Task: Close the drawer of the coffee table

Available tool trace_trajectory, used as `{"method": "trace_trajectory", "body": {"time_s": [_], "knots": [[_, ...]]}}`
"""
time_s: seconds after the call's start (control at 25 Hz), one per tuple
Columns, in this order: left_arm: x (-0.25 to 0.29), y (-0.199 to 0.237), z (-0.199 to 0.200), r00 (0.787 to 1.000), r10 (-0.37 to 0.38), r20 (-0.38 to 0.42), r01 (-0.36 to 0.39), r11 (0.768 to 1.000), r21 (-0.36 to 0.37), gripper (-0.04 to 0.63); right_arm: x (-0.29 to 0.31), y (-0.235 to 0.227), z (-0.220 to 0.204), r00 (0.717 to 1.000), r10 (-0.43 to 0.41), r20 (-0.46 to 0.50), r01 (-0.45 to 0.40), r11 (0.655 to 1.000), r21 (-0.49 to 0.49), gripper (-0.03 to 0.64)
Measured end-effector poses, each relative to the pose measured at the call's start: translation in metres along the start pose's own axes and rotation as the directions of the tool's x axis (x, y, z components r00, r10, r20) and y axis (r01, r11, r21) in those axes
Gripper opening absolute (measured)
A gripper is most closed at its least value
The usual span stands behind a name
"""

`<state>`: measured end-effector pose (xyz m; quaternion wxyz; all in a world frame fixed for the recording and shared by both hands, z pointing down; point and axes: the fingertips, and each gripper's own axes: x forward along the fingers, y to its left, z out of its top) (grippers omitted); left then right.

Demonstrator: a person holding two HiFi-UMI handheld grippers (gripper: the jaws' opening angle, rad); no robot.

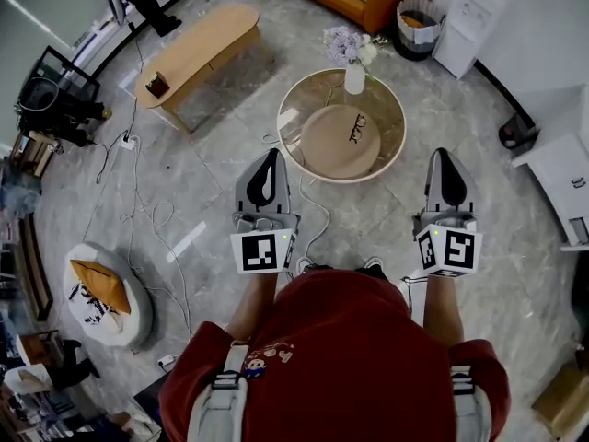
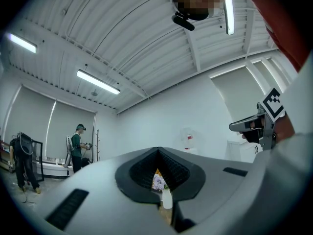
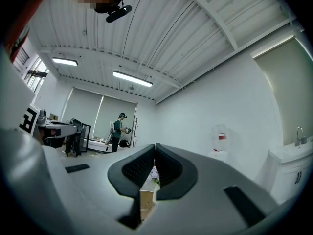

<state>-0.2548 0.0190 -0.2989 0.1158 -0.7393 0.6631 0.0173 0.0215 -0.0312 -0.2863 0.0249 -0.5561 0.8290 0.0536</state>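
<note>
1. Hand-held gripper states first: the left hand-held gripper [image 1: 268, 162] and the right hand-held gripper [image 1: 448, 162] are both clenched on nothing. Their tips meet, and they are held side by side, aimed forward.
2. The round glass-topped coffee table with a wooden lower tier [image 1: 398, 118] stands on the stone floor just ahead, apart from both tools. I cannot pick out its drawer for certain — a pale panel [image 1: 289, 121] at the surface's left edge may be its open front.
3. A drawer like this is probably rigid and slides lightly on runners. A flat push on the middle of its front with the jaws closed should do — no grasp needed.
4. An off-centre shove might skew it. A hard one could rock the white vase of lilac flowers [image 1: 354, 74] on the surface's far rim.
</note>
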Motion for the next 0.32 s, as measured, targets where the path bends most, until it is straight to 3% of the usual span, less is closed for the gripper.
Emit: {"method": "trace_trajectory", "body": {"time_s": [0.32], "knots": [[0.0078, -0.0117, 0.0051, 1.000, -0.020, 0.016, 0.020, 1.000, -0.003, 0.012, 0.0008, -0.0056, 0.0017, 1.000, 0.002, 0.007, -0.002, 1.000, -0.006, 0.022]]}}
